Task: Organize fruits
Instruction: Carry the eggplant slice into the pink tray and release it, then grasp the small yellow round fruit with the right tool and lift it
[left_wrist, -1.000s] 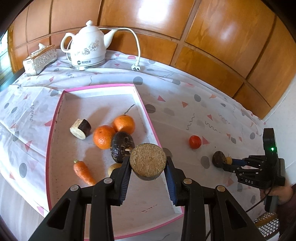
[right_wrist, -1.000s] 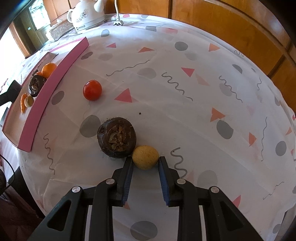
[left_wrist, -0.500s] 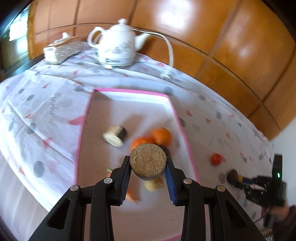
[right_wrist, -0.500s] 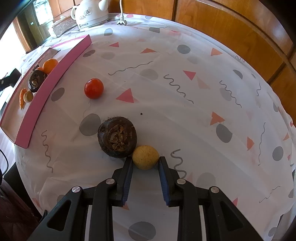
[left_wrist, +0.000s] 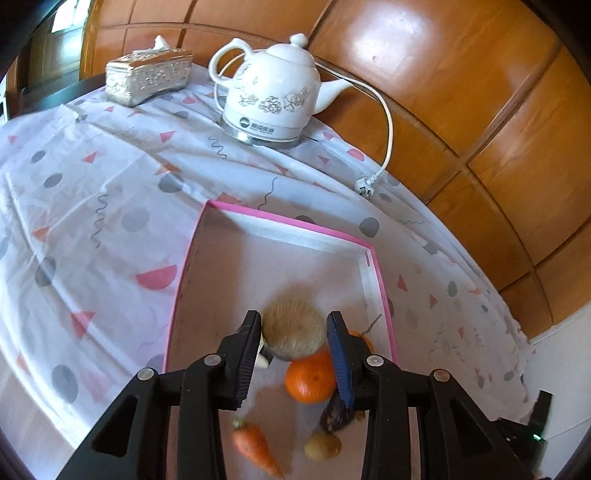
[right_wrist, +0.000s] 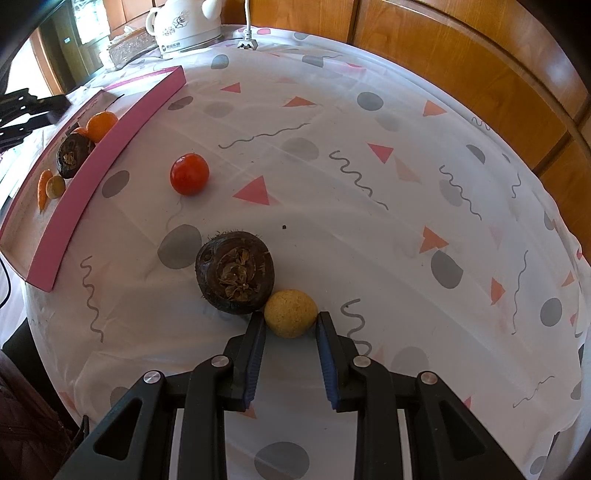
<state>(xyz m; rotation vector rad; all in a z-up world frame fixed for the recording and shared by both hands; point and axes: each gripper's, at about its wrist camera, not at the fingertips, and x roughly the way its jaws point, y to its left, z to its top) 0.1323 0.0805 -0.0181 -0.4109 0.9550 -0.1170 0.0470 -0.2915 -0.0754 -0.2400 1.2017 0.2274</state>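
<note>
Now I've swung the left gripper (left_wrist: 293, 338), jaws clamped on the cut root slice (left_wrist: 293, 332), further over the pink tray (left_wrist: 288, 221), ready to drop, while the right gripper (right_wrist: 290, 326) stays pinching the yellow ball-shaped fruit (right_wrist: 290, 313) on the tabletop (right_wrist: 369, 229).

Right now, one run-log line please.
left gripper: shut on cut root piece, over tray | right gripper: shut on yellow ball on table

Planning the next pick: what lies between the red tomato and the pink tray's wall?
Nothing; only bare patterned tablecloth separates the red tomato from the pink tray, per the right wrist view.
</note>
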